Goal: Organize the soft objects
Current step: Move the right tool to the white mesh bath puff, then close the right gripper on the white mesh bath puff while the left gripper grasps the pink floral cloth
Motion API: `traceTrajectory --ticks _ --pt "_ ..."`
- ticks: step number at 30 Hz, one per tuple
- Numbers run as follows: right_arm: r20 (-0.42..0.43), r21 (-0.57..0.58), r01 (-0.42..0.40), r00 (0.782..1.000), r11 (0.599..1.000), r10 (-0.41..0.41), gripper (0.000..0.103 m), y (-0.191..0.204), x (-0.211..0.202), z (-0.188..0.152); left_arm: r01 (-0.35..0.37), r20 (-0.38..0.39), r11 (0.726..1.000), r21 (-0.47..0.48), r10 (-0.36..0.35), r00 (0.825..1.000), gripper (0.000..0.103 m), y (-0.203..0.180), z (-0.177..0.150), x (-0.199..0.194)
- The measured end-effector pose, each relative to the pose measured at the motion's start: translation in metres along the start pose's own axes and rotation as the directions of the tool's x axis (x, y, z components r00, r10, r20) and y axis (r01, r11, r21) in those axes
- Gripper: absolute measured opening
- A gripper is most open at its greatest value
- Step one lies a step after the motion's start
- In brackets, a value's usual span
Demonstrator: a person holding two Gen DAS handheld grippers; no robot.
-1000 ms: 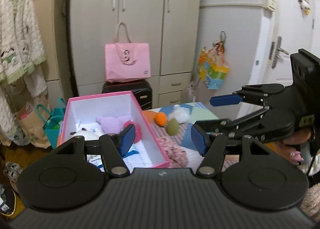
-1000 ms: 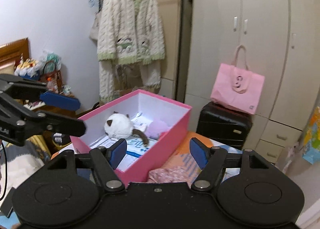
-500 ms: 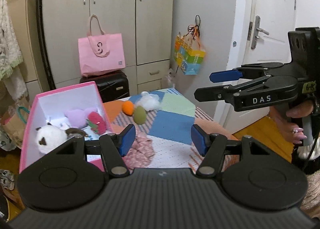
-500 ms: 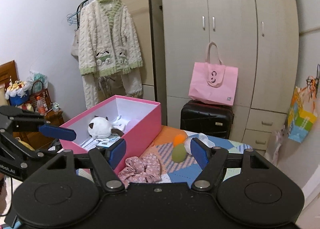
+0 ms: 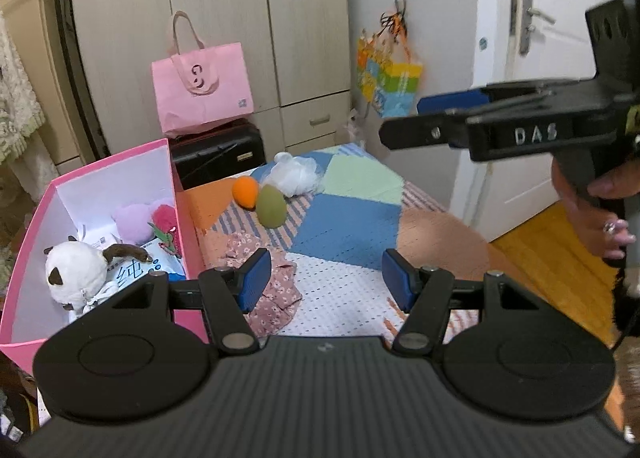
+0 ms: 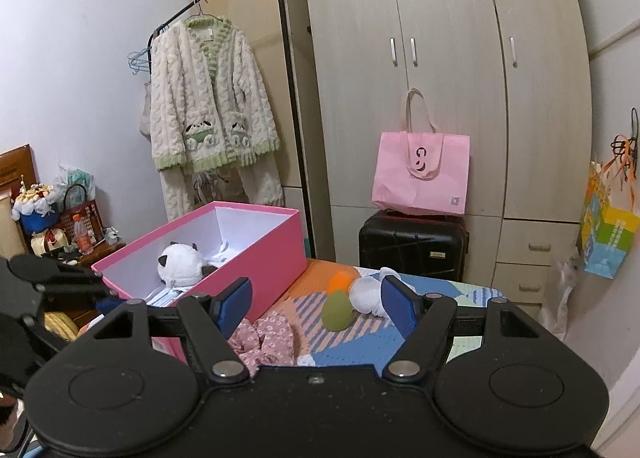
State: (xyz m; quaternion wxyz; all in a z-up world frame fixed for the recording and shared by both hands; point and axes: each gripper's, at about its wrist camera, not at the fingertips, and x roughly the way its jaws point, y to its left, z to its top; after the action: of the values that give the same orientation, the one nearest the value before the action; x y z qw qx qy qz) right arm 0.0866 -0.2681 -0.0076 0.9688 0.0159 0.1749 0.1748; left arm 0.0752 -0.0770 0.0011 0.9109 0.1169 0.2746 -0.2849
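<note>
A pink box (image 5: 182, 217) (image 6: 276, 234) stands at the left of a patchwork mat (image 5: 348, 221). In it lie a white plush (image 5: 74, 268) (image 6: 180, 264), a purple plush (image 5: 134, 217) and a red plush (image 5: 166, 217). On the mat lie a pink floral scrunchie (image 5: 276, 290) (image 6: 268, 342), a green egg-shaped sponge (image 5: 271, 205) (image 6: 337, 312), an orange sponge (image 5: 245, 190) (image 6: 340, 281) and a white puff (image 5: 294, 175) (image 6: 366, 294). My left gripper (image 5: 324, 278) is open and empty above the scrunchie. My right gripper (image 6: 316, 304) is open and empty; it also shows in the left wrist view (image 5: 440, 125).
A black suitcase (image 6: 412, 246) with a pink tote bag (image 6: 420, 173) stands behind the mat before a wardrobe (image 6: 440, 57). A knit cardigan (image 6: 208, 97) hangs on a rack at the left. A door (image 5: 540, 37) and a colourful hanging bag (image 5: 388, 77) are at the right.
Both views have swung right from the box towards the mat, so the sponges, the puff and the scrunchie now sit more centrally. Both grippers stayed open.
</note>
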Motion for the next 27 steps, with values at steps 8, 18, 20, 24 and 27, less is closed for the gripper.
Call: traceTrajectory --ticks 8,18,20,24,27 --pt "-0.01 -0.014 -0.013 1.0 1.0 0.013 0.076 -0.019 0.027 -0.01 -0.162 0.068 0.987 0.015 0.161 0.985 0.06 -0.025 -0.007 0.029" --pt "-0.063 0.073 -0.035 0.997 0.997 0.04 0.079 -0.062 0.07 -0.014 -0.339 -0.018 0.94 0.025 0.34 0.94 0.057 -0.03 -0.017 0.095" --pt "-0.075 0.1 -0.043 0.996 0.994 0.051 0.079 -0.071 0.082 -0.015 -0.364 -0.033 0.931 0.001 0.364 0.931 0.057 -0.025 -0.017 0.101" --pt "-0.088 0.16 -0.068 0.993 0.985 0.083 0.081 -0.085 0.107 -0.018 -0.408 -0.051 0.913 0.014 0.408 0.912 0.057 -0.025 -0.019 0.114" --pt "-0.115 0.17 -0.059 0.99 0.984 0.079 0.09 -0.089 0.128 -0.018 -0.409 -0.077 0.912 0.005 0.408 0.909 0.057 -0.022 -0.02 0.125"
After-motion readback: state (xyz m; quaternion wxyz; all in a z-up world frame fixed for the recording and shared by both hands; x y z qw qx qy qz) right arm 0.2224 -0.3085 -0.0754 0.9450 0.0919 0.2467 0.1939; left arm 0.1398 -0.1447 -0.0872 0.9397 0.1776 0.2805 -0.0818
